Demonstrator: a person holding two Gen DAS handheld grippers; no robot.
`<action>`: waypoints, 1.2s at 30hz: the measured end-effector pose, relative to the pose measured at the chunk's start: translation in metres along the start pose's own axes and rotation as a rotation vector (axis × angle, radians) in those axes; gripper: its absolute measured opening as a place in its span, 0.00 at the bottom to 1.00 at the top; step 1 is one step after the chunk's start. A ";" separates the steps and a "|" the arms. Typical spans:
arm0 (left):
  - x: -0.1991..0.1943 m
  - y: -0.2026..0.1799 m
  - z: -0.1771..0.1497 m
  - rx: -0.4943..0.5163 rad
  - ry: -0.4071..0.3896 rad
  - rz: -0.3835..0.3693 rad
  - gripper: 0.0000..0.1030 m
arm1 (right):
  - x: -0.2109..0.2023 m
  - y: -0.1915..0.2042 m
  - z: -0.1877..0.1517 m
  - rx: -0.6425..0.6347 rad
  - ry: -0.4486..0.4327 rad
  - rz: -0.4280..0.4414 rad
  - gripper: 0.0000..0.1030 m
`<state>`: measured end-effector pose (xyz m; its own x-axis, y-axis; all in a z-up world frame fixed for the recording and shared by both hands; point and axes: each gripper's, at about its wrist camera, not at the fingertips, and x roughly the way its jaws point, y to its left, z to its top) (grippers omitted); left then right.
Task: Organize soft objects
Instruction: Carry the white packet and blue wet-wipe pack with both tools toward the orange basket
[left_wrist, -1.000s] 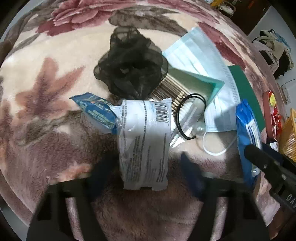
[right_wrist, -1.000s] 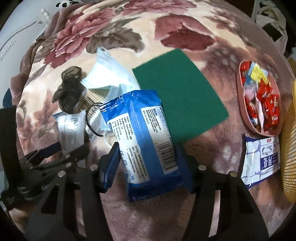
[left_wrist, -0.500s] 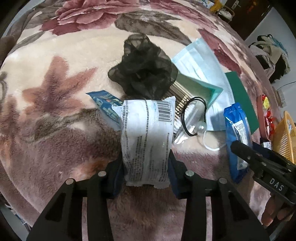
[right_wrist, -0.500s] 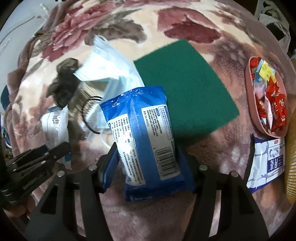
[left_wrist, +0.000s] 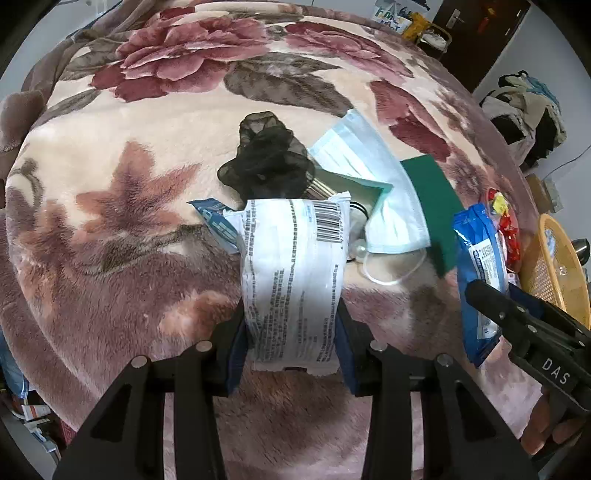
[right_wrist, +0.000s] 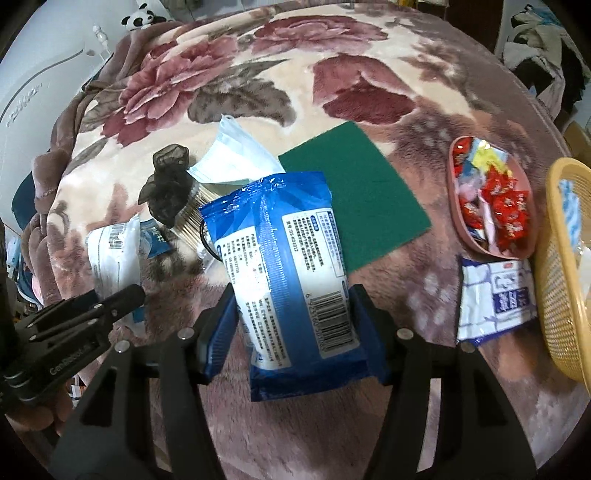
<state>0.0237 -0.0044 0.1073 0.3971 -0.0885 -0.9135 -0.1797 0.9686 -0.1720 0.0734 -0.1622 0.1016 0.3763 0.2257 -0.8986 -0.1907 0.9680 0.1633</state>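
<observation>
Now both grippers are holding soft packets above a floral plush blanket (left_wrist: 110, 147) that is covering the surface underneath. The left gripper (left_wrist: 291, 343) is pinching a white packet (left_wrist: 291, 280) with a barcode between its fingers (left_wrist: 234, 350), which are pressing on the packet's near end from both sides, so the packet is sticking out away from the camera. The right gripper (right_wrist: 295, 332) is doing the same with a blue wipes pack (right_wrist: 284, 266), its fingers (right_wrist: 219, 332) squeezing the lower half of the pack with the barcode facing up. Lying on the blanket beyond the white packet are a black mesh scrunchie (left_wrist: 269, 158), a pale blue face mask (left_wrist: 369, 173) just to its right, and a green scouring pad (right_wrist: 354, 195) farther right, partly under the mask's edge in the left wrist view. A small blue sachet (left_wrist: 214, 218) is peeking out from behind the white packet on the left. At the right side of the scene a pink dish (right_wrist: 456, 206) is holding red and yellow wrapped sweets, a blue-and-white packet (right_wrist: 495, 295) is lying just near of it, and a yellow woven basket (right_wrist: 561, 280) is standing at the far right edge.
</observation>
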 end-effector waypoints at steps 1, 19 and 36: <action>-0.004 0.000 -0.003 0.005 -0.004 -0.002 0.41 | -0.002 -0.001 -0.001 0.003 -0.005 -0.002 0.59; -0.032 -0.049 -0.012 0.080 -0.045 -0.026 0.41 | -0.056 -0.030 -0.016 0.056 -0.090 -0.025 0.59; -0.040 -0.117 -0.012 0.184 -0.054 -0.064 0.42 | -0.094 -0.083 -0.029 0.140 -0.151 -0.062 0.59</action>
<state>0.0175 -0.1168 0.1596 0.4508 -0.1432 -0.8811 0.0125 0.9880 -0.1542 0.0278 -0.2667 0.1607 0.5171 0.1691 -0.8390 -0.0390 0.9839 0.1743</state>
